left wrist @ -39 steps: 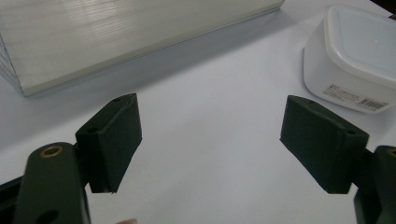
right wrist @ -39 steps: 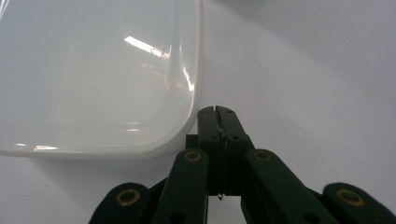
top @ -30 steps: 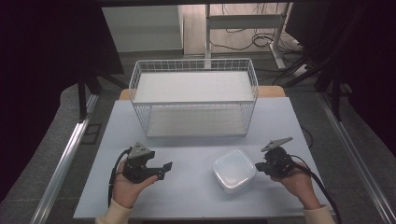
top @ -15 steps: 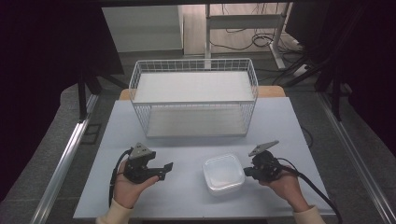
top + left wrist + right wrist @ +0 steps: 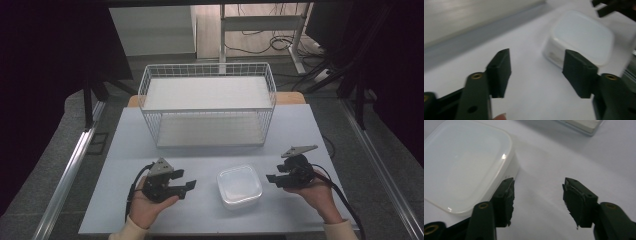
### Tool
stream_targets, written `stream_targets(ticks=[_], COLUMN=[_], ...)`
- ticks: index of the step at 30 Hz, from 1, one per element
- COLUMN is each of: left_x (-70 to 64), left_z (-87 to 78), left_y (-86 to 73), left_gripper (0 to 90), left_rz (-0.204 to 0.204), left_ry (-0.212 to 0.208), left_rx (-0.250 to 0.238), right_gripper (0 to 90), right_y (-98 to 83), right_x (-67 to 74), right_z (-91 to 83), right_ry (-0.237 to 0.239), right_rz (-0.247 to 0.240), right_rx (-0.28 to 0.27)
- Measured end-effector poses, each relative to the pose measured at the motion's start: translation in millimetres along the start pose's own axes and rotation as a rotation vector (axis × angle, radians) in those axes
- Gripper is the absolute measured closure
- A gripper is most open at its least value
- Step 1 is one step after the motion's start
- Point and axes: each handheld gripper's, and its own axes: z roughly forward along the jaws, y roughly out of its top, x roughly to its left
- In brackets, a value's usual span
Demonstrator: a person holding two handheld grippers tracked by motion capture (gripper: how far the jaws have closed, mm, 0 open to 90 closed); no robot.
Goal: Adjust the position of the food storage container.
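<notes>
A white square container with its lid on (image 5: 239,186) sits on the table's near side, between my two grippers. My left gripper (image 5: 186,187) is held to its left and points at it. Its jaws have just been closing and stand open with nothing between them. In the left gripper view the container (image 5: 579,37) lies ahead, beyond the left gripper (image 5: 537,65). My right gripper (image 5: 273,179) is just right of the container. Its jaws have just been opening and stand open and empty. In the right gripper view the right gripper (image 5: 539,187) has its left jaw beside the container's (image 5: 466,165) corner.
A white wire basket (image 5: 207,102) with a white floor stands at the back middle of the pale table (image 5: 125,150). Its corner (image 5: 584,125) shows at the top of the right gripper view. Cables trail from both grippers toward the table's front edge.
The container has slid a little to the left with the right gripper against it. That gripper has since drawn back to the right with its jaws apart. The left gripper has shifted slightly right, its jaws narrower.
</notes>
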Motion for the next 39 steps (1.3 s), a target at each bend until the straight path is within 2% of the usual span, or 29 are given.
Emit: stream_targets(ticks=[1,2,3,4,6,7,9,10,11,14,20,25,27,31,33,37,39], left_x=[-11.3,-11.3,-18.3,-27.7,-37.3,-37.3,-49.9,-49.9,-58.4,-68.5,-79.6,-86.8,-87.8,-84.6,-83.1,-81.0,-75.0], left_z=[7.1,7.1,11.7,18.2,25.9,25.9,38.4,38.4,46.8,57.4,73.1,90.9,94.3,98.1,99.4,99.3,97.7], left_y=[0.4,0.4,0.3,-0.1,-0.7,-0.7,-1.5,-1.5,-2.5,-3.6,-5.8,-7.9,-7.8,-7.2,-7.1,-6.4,-4.1], left_gripper=[52.1,55.6,55.6,63.9,70.5,74.2,79.7,81.6,83.4,86.4,89.5,89.9,90.0,90.0,90.0,90.0,90.0], left_rz=[0.023,0.023,0.036,0.051,0.079,0.079,0.105,0.105,0.122,0.143,0.169,0.209,0.207,0.207,0.186,0.194,0.19], left_ry=[-0.045,-0.045,-0.069,-0.106,-0.144,-0.144,-0.19,-0.19,-0.215,-0.237,-0.24,-0.23,-0.226,-0.213,-0.215,-0.2,-0.165], left_rx=[0.023,0.023,0.036,0.055,0.081,0.081,0.115,0.115,0.137,0.157,0.186,0.222,0.225,0.226,0.223,0.227,0.218], right_gripper=[38.6,38.1,38.1,36.5,35.6,35.6,34.3,34.3,33.7,33.3,33.0,32.4,32.3,32.2,32.2,32.1,32.1], right_y=[-0.4,-0.7,-0.7,-0.8,-0.8,-0.8,-1.4,-1.4,-1.6,-1.9,-2.3,-2.8,-2.9,-2.7,-2.7,-2.9,-3.0], right_x=[-2.9,-4.2,-4.2,-6.3,-8.2,-8.2,-11.8,-11.8,-13.3,-14.8,-16.6,-17.8,-18.0,-18.8,-18.9,-18.7,-19.1], right_z=[-2.2,-3.4,-3.4,-5.6,-7.3,-7.3,-8.6,-8.6,-8.9,-9.7,-10.5,-10.1,-10.4,-10.9,-10.9,-10.7,-10.8], right_ry=[-0.008,-0.011,-0.011,-0.017,-0.023,-0.023,-0.022,-0.022,-0.026,-0.027,-0.03,-0.031,-0.033,-0.036,-0.037,-0.037,-0.039], right_rz=[0.008,0.013,0.013,0.021,0.029,0.029,0.048,0.048,0.06,0.067,0.069,0.073,0.073,0.074,0.073,0.074,0.071], right_rx=[-0.009,-0.015,-0.015,-0.023,-0.031,-0.031,-0.044,-0.044,-0.045,-0.05,-0.055,-0.05,-0.051,-0.056,-0.056,-0.051,-0.053])
